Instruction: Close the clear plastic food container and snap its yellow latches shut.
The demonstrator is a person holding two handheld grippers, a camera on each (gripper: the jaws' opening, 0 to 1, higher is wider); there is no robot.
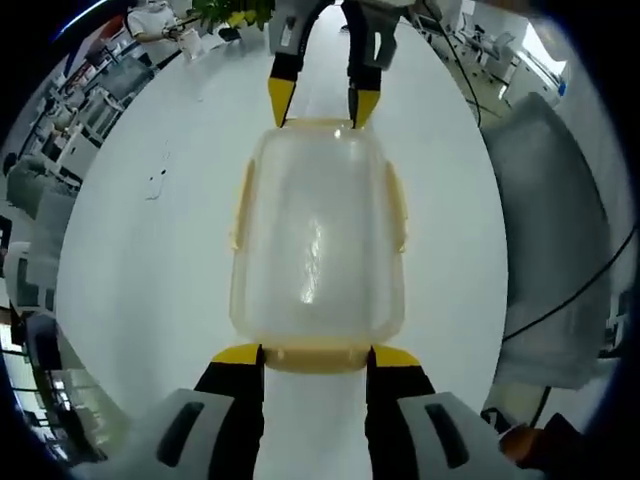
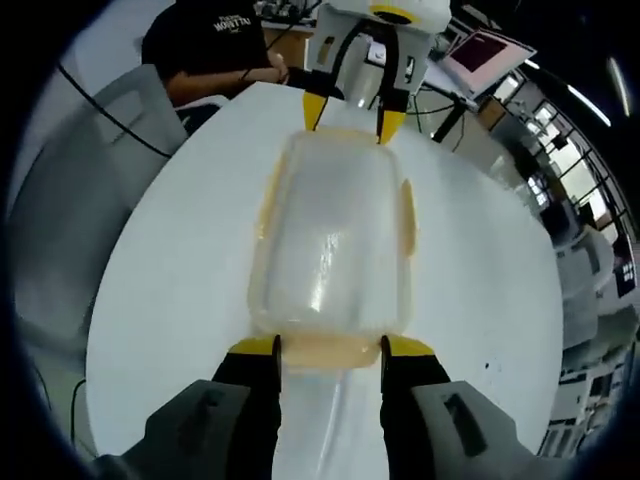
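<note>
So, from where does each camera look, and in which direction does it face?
Left gripper view: rides on the left gripper, looking along its fingers over the clear container on the white table; the right gripper faces it from the far end.
Right gripper view: rides on the right gripper, looking the opposite way over the container; the left gripper is at the far end, a seated person behind.
Shared: container, table, both grippers, one at each short end.
</note>
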